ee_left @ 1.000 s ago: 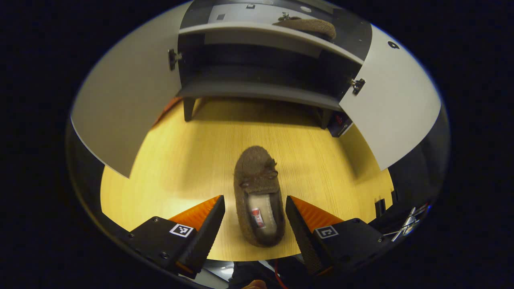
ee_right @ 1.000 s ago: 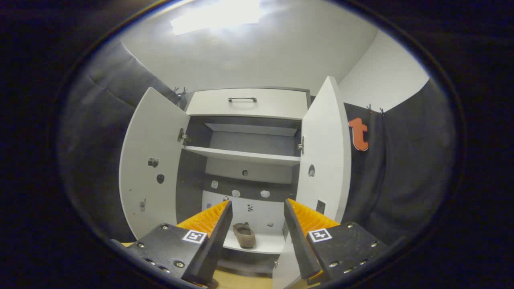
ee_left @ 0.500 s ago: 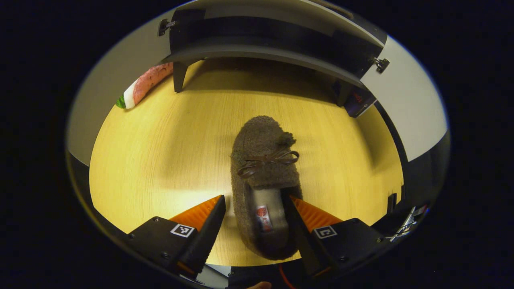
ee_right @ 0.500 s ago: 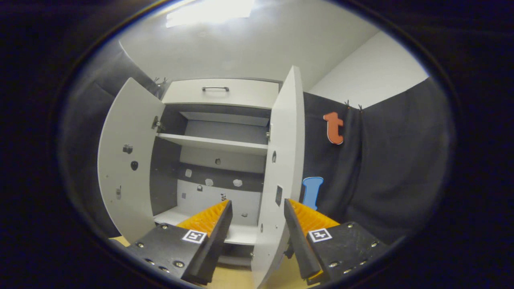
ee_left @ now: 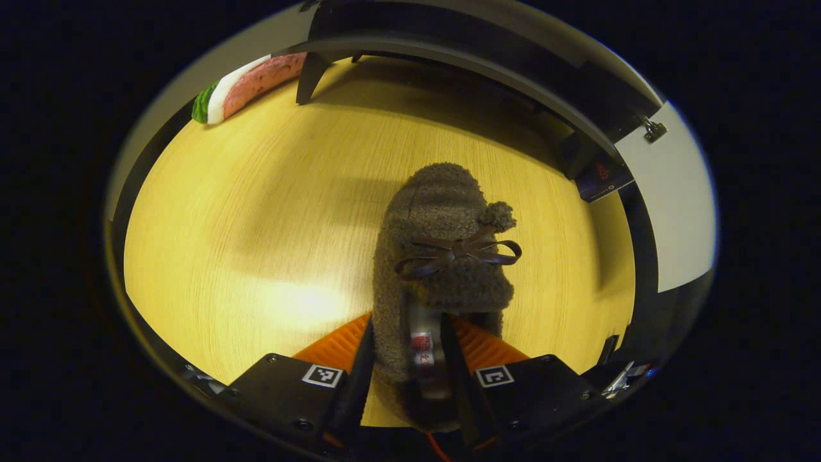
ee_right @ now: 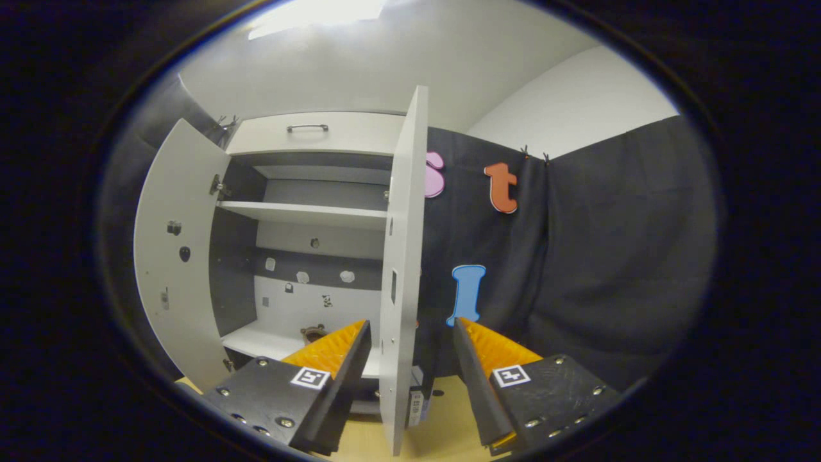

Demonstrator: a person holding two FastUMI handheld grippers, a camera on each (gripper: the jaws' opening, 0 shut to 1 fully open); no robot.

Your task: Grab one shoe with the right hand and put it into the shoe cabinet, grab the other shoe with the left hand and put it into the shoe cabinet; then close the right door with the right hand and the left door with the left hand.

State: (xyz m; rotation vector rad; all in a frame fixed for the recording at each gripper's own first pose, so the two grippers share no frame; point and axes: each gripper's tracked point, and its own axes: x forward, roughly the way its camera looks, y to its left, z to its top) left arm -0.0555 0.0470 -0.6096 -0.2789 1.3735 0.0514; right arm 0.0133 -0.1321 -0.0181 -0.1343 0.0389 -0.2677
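Observation:
A brown fuzzy shoe (ee_left: 442, 256) with a bow lies on the yellow wooden floor, toe toward the shoe cabinet (ee_left: 481, 61). My left gripper (ee_left: 409, 366) is shut on its heel end, one finger on each side. In the right gripper view the cabinet stands with both doors open. The other shoe (ee_right: 314, 332) peeks out on the bottom shelf (ee_right: 256, 337). My right gripper (ee_right: 410, 359) is open and holds nothing. The right door (ee_right: 401, 256) stands edge-on beyond the gap between its fingers; the left door (ee_right: 173, 256) swings wide.
A watermelon-slice-shaped thing (ee_left: 244, 83) lies on the floor by the cabinet's left leg (ee_left: 311, 77). A small dark box (ee_left: 596, 179) sits under the cabinet's right corner. A drawer with a handle (ee_right: 308, 128) tops the cabinet. Open floor lies left of the shoe.
My left gripper came down over the shoe and closed on its heel. The right gripper view swung to the right, so the right door now stands edge-on ahead of the open fingers.

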